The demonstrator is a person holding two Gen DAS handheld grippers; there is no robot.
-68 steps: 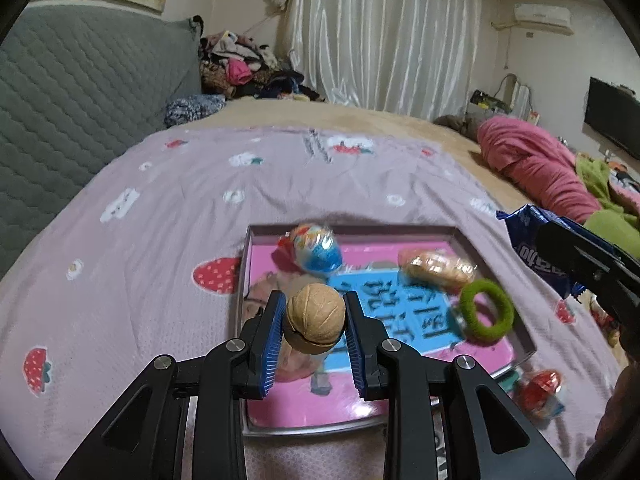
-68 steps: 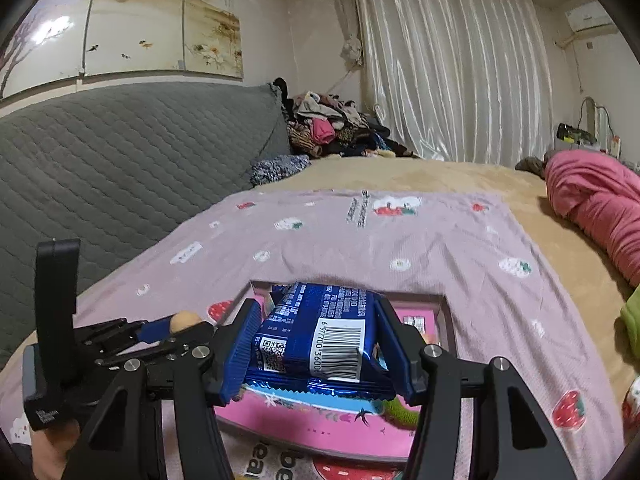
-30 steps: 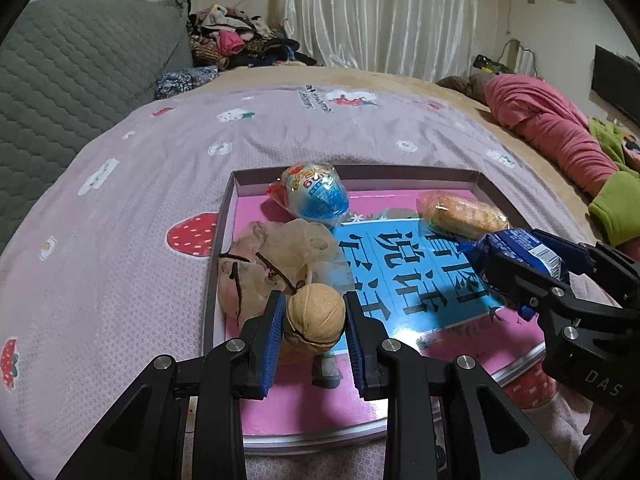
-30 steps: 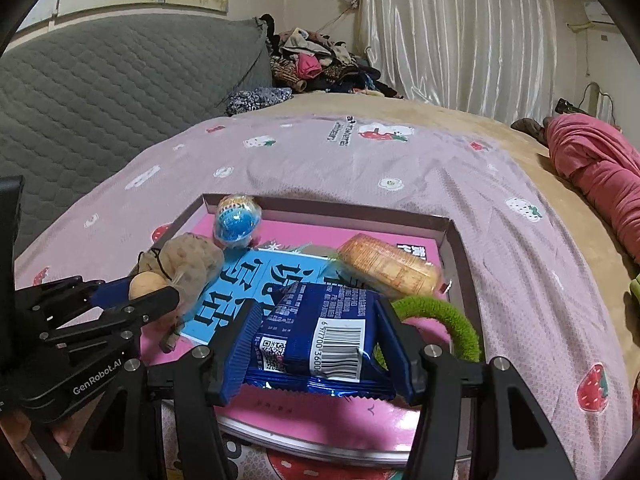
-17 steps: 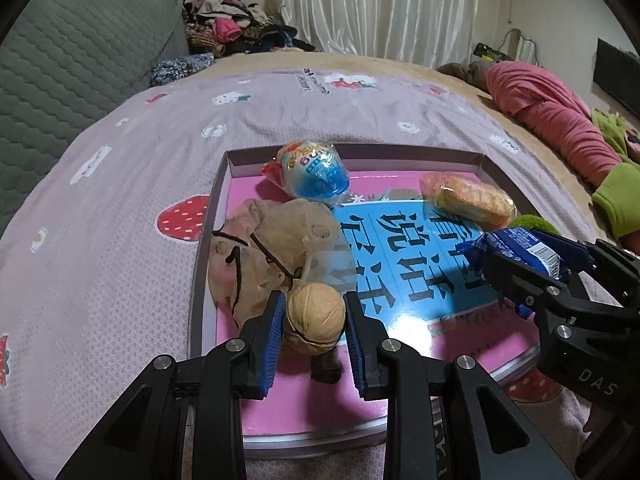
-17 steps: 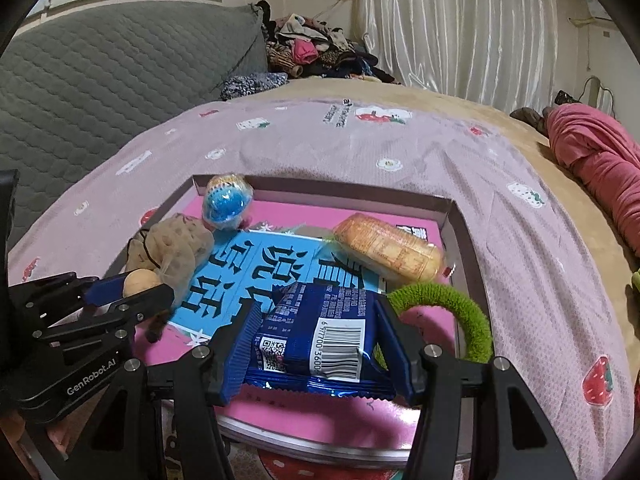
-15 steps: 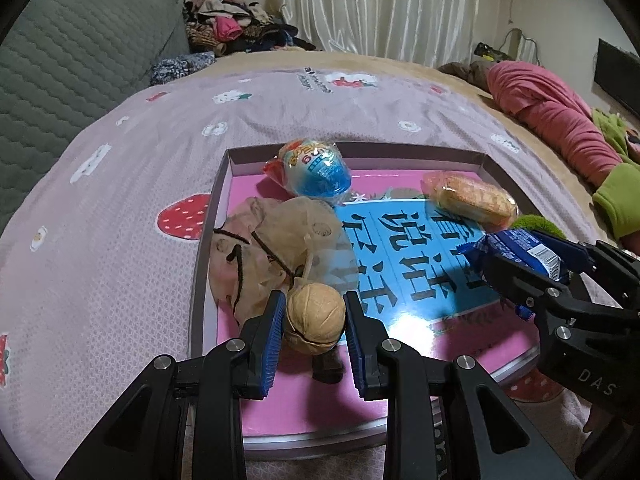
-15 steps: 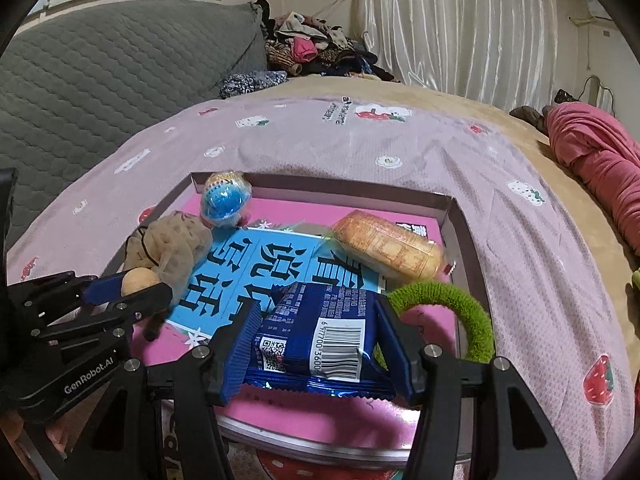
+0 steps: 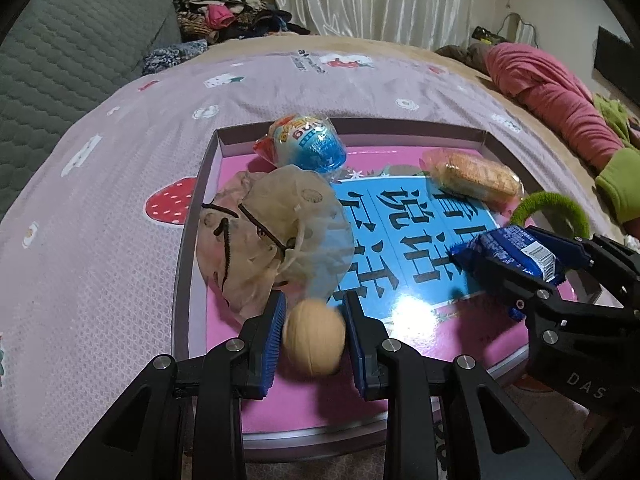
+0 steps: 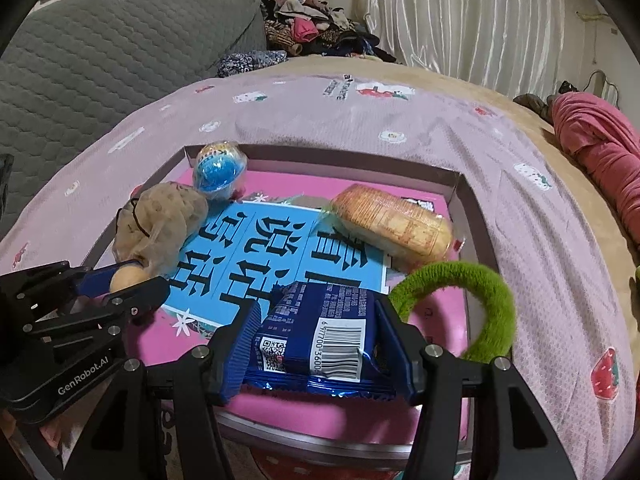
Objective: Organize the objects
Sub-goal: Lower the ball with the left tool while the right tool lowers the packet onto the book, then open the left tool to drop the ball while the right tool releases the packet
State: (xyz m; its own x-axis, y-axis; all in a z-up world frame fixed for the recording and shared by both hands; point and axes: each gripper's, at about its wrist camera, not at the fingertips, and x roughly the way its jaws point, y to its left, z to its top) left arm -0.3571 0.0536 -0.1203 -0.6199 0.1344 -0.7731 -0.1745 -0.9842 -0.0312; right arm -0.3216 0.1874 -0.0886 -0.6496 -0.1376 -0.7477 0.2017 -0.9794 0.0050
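A shallow grey-rimmed tray (image 9: 187, 264) with a pink and blue printed floor lies on the bed. In it are a blue egg-shaped candy (image 9: 308, 146), a beige mesh pouch (image 9: 272, 236), a wrapped biscuit (image 9: 476, 178) and a green fuzzy ring (image 10: 472, 304). My left gripper (image 9: 314, 300) hangs over the tray's near left part, shut on a tan walnut (image 9: 314, 338). The walnut looks blurred and low between the blue pads. My right gripper (image 10: 316, 340) is shut on a blue snack packet (image 10: 320, 340) just above the tray's near right part, beside the ring.
The tray rests on a lilac strawberry-print sheet (image 9: 120, 280). A grey quilted headboard (image 10: 100, 60) stands at the left, a clothes pile (image 10: 312, 32) is at the back, and a pink blanket (image 9: 560, 100) lies at the right.
Both grippers have come down closer to the tray floor, each with its load. The walnut now sits lower between the left pads and is blurred.
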